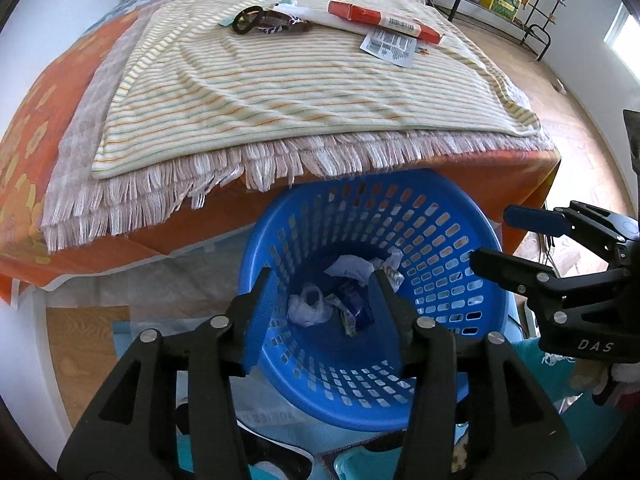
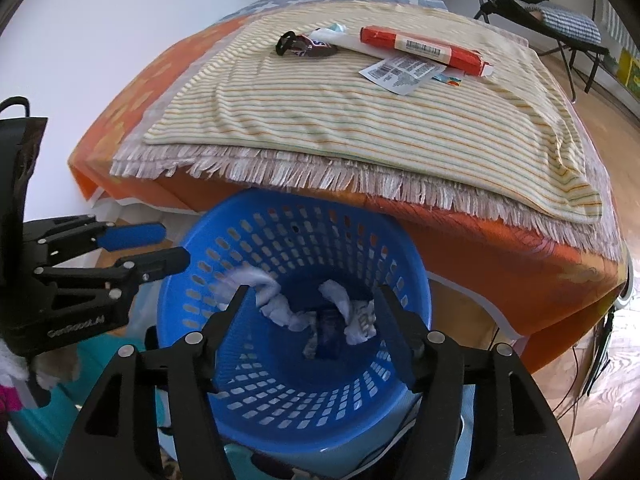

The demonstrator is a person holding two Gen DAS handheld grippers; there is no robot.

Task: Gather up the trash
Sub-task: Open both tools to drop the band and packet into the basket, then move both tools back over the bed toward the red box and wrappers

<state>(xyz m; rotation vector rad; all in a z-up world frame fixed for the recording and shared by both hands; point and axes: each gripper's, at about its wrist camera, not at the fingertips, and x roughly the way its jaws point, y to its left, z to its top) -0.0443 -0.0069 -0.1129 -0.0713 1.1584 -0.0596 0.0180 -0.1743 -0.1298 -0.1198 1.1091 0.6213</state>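
Table: the table (image 1: 536, 168), draped in an orange cloth, filled the upper part of both views, with a fringed throw and a striped towel (image 1: 280, 92) laid over it.
Basket: a blue perforated basket (image 1: 440, 240) stood on the floor against the table's near edge, directly under both grippers.
Left gripper: the left gripper (image 1: 320, 300) hung over the basket mouth with its jaws spread wide and nothing between them.
Right gripper: the right gripper (image 2: 316, 316) hung over the same basket from the other side, jaws likewise apart and empty.
Red box: a long red and white carton (image 2: 424, 50) lay on the towel near the far edge, uncollected.
Label card: a white printed card (image 2: 400, 72) lay just beside the carton, partly tucked under it.
Candy wrapper: a dark wrapper (image 2: 308, 48) lay on the towel left of the carton, with a white sheet under its far side.
Dark ring: the left view showed a dark loop (image 1: 246, 20) touching the wrapper; what it was could not be told.
Collected trash: crumpled white paper (image 1: 308, 308) and a dark blue packet (image 1: 356, 304) sat in the basket's bottom.
Progress: judged about halfway, with several scraps binned and the towel's items left.
Next: either gripper would need to reach up and across to the towel.
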